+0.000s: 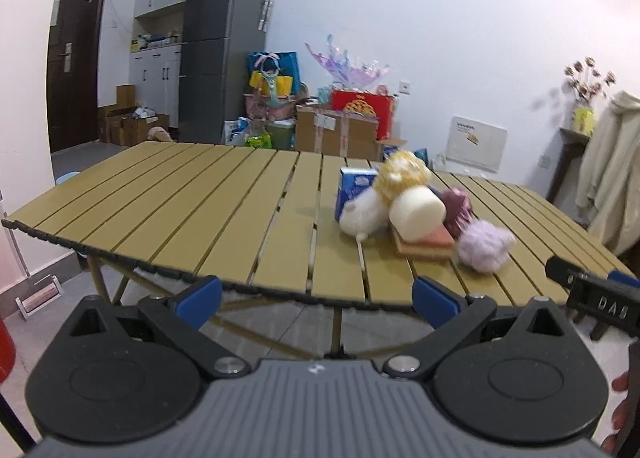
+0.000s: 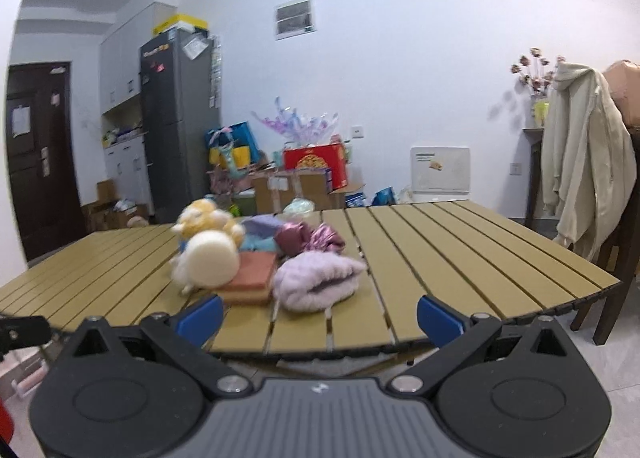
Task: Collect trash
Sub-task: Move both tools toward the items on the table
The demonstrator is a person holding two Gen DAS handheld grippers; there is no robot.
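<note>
A heap of soft items lies on the slatted tan table (image 1: pixel 180 210) (image 2: pixel 460 258). It holds a cream plush roll (image 1: pixel 418 212) (image 2: pixel 212 258), a yellow fluffy toy (image 1: pixel 402 174) (image 2: pixel 204 220), a lilac fuzzy piece (image 1: pixel 484 244) (image 2: pixel 316 282), a maroon crumpled piece (image 1: pixel 458 208) (image 2: pixel 308 238), an orange-tan sponge pad (image 1: pixel 428 244) (image 2: pixel 252 280) and a blue tissue pack (image 1: pixel 354 188). My left gripper (image 1: pixel 316 296) hangs open before the table's near edge, left of the heap. Just short of the lilac piece, my right gripper (image 2: pixel 318 316) stands open, holding nothing.
Behind the table are stacked cardboard boxes (image 1: pixel 340 130), a red box (image 2: pixel 316 164), bags and a grey fridge (image 1: pixel 220 46). A cream jacket (image 2: pixel 584 162) hangs on a dark wooden chair at the right. A dark door (image 1: pixel 72 58) stands at the far left.
</note>
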